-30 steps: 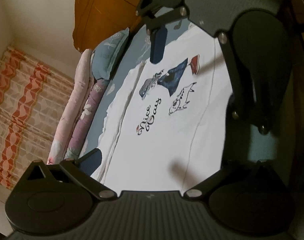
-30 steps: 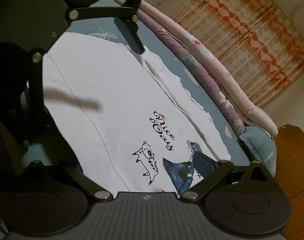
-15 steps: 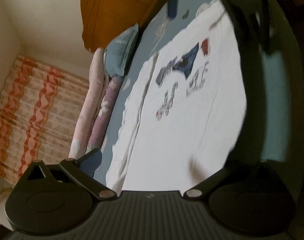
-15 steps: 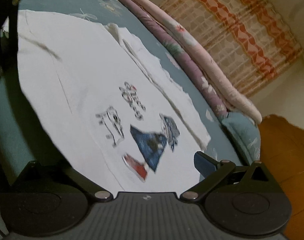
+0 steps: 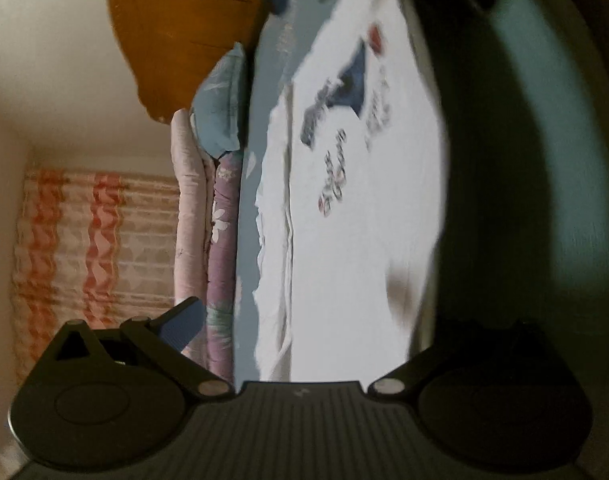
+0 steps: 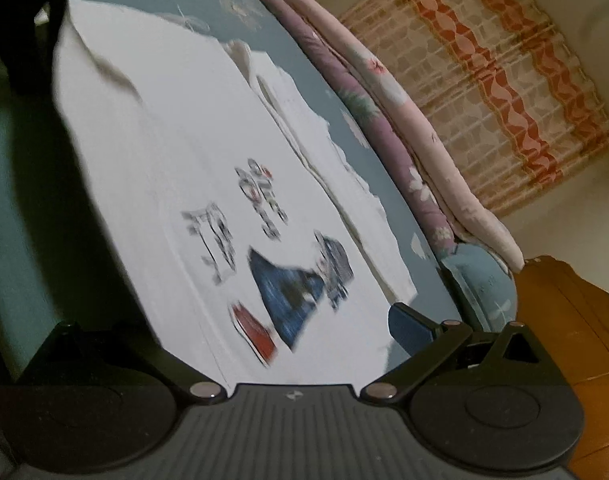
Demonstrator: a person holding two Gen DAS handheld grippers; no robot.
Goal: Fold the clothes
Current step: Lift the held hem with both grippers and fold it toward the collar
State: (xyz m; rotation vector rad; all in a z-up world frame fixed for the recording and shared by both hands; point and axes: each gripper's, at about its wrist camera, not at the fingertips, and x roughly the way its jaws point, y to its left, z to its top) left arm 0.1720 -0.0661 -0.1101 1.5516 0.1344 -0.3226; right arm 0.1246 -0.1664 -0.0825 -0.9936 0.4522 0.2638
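Left wrist view: bed (image 5: pixel 576 128) w/ teal sheet is the biggest thing, and the white printed t-shirt (image 5: pixel 356 248) lies spread on it, print up, one long side doubled into stacked layers toward the wall. Could be mid-fold or a shirt laid out w/ a bunched side; can't say which.

Risks, as I judge them:
- Both views are motion-blurred, so a grab aimed now could miss the hem or catch the sheet too.
- Stacked edge could slip apart if only the top layer gets pinched → uneven fold.
- Dark shadow over the near shirt edge hides where the cloth ends.

Around: rolled pink/purple quilts (image 6: pixel 404 120) along the far side, close to the shirt's layered edge, so little room to spread that way. Blue pillow (image 6: pixel 484 280) and wooden headboard (image 5: pixel 184 24) at the head end.

Left gripper (image 5: pixel 304 312): fingers spread wide, nothing held. Right gripper (image 6: pixel 240 324): same, spread and empty.
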